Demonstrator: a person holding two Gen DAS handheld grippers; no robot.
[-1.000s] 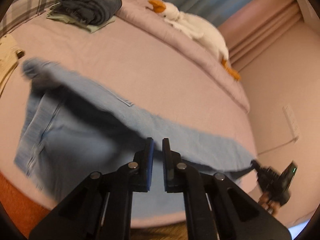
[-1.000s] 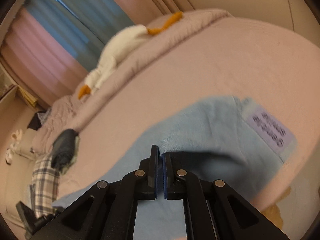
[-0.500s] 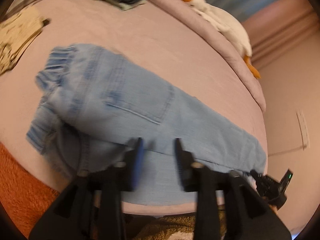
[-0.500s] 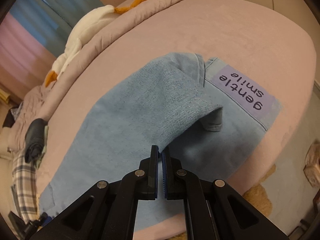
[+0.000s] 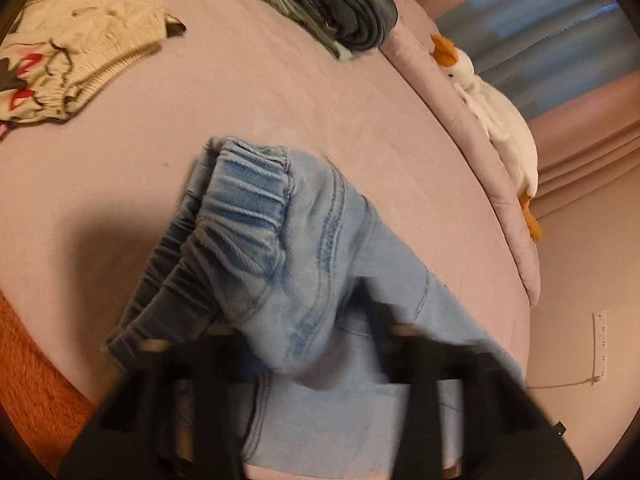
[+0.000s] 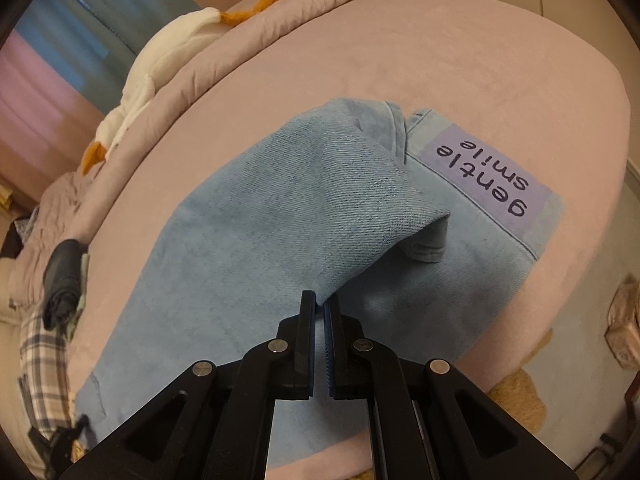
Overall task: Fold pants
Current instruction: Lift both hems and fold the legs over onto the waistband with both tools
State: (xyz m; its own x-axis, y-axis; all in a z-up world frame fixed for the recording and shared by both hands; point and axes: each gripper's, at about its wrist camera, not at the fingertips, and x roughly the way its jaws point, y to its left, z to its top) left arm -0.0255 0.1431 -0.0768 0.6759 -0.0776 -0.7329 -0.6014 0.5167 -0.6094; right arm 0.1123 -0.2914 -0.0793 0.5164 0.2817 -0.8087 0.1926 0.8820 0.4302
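bed [image 6: 460, 60], pants [image 6: 280, 220] in right claw [image 6: 320, 304]

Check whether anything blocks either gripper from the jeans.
Nothing visible does. The right gripper already pinches the jeans at a leg's edge; the left gripper, jaws apart and blurred, is right at the waistband.

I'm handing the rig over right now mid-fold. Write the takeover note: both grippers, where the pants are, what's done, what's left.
Left hand-held gripper: open, blurred, jaws wide either side of a bunched hump of denim near the waistband; not gripping.
Right hand-held gripper: shut on the pants, pinching the upper leg's edge, lifted above the lower leg near the patch.
Pants lie lengthwise on the pink bed.
Done: legs roughly stacked.
Left: lay the held leg flat, smooth, then fold across.
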